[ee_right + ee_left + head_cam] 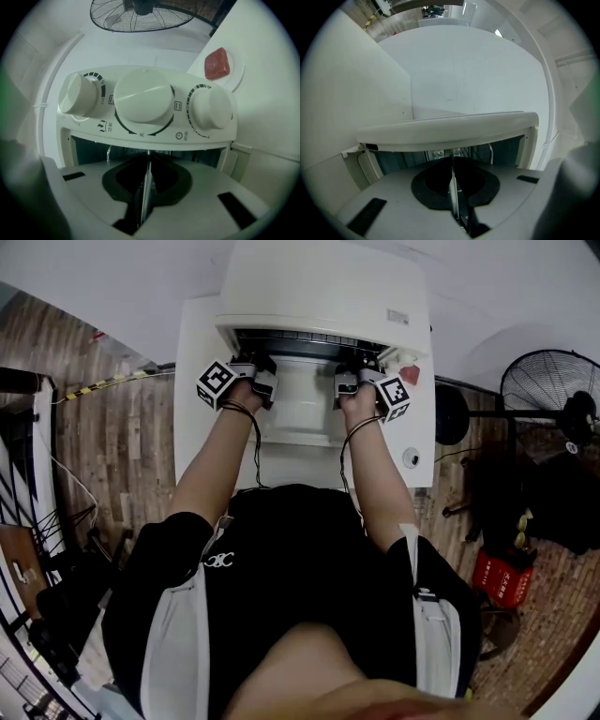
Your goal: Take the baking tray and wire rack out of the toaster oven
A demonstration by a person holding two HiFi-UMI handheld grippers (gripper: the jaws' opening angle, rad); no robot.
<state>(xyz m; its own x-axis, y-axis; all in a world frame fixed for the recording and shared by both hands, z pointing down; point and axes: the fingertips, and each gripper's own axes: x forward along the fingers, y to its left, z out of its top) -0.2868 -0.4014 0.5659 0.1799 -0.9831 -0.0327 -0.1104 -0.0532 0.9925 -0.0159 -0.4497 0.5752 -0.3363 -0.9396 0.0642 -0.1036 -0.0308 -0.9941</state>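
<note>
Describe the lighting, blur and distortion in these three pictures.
Head view: the fisheye lens bends the plank floor; the toaster oven top is washed out white, and the person's dark top loses detail. Left gripper view: round black vignette, blurred near foreground, smeared right edge. Right gripper view: the knobs and the fan are sharp; the left edge is hazy with a green tint.

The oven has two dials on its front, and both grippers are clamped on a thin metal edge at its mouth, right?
Not quite: the oven has three dials, not two, as the right gripper view shows. The left gripper and right gripper are indeed clamped on a thin metal edge at its mouth.
</note>
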